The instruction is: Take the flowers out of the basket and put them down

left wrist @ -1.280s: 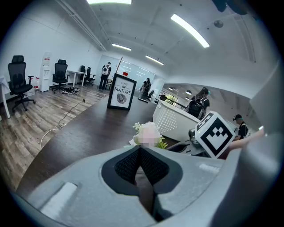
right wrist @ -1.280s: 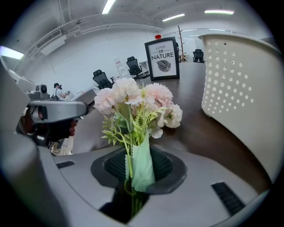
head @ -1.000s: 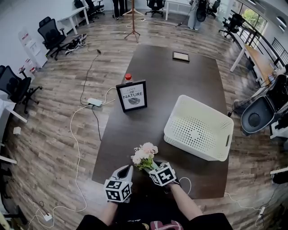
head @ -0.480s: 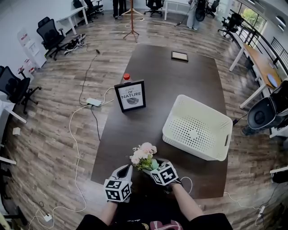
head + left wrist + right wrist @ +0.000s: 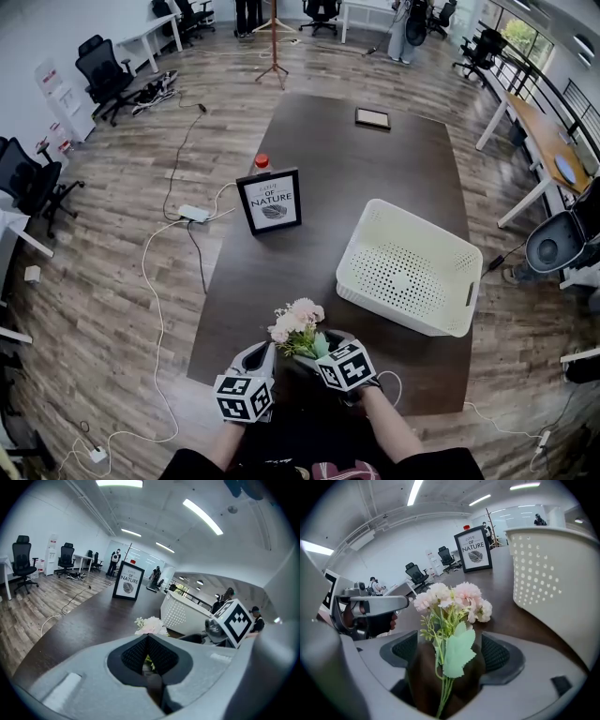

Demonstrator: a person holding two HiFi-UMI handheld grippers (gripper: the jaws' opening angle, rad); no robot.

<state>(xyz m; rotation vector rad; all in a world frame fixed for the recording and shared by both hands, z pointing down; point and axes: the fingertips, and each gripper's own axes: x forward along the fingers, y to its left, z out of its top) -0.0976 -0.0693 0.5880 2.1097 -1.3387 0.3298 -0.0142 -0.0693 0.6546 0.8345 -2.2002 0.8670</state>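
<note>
A small bunch of pale pink and white flowers (image 5: 298, 328) with green leaves lies on the dark table (image 5: 356, 169) near its front edge, outside the white perforated basket (image 5: 403, 281). In the right gripper view, the flowers (image 5: 452, 602) lie with their stems between the jaws of my right gripper (image 5: 450, 653). Those jaws are opening, and both pads stand clear of the stems. My right gripper (image 5: 317, 339) sits just behind the bunch. My left gripper (image 5: 261, 354) is beside it on the left, shut and empty, with the flowers (image 5: 151, 625) just ahead of its tips.
A framed "NATURE" sign (image 5: 273, 200) stands mid-table with a red-capped bottle (image 5: 262, 161) behind it. A flat dark frame (image 5: 372, 117) lies at the far end. The basket (image 5: 553, 573) is close on my right. Cables and office chairs are on the floor around the table.
My right gripper's jaws have spread away from the flower stems, and the bunch stays on the table. The left gripper has hardly moved.
</note>
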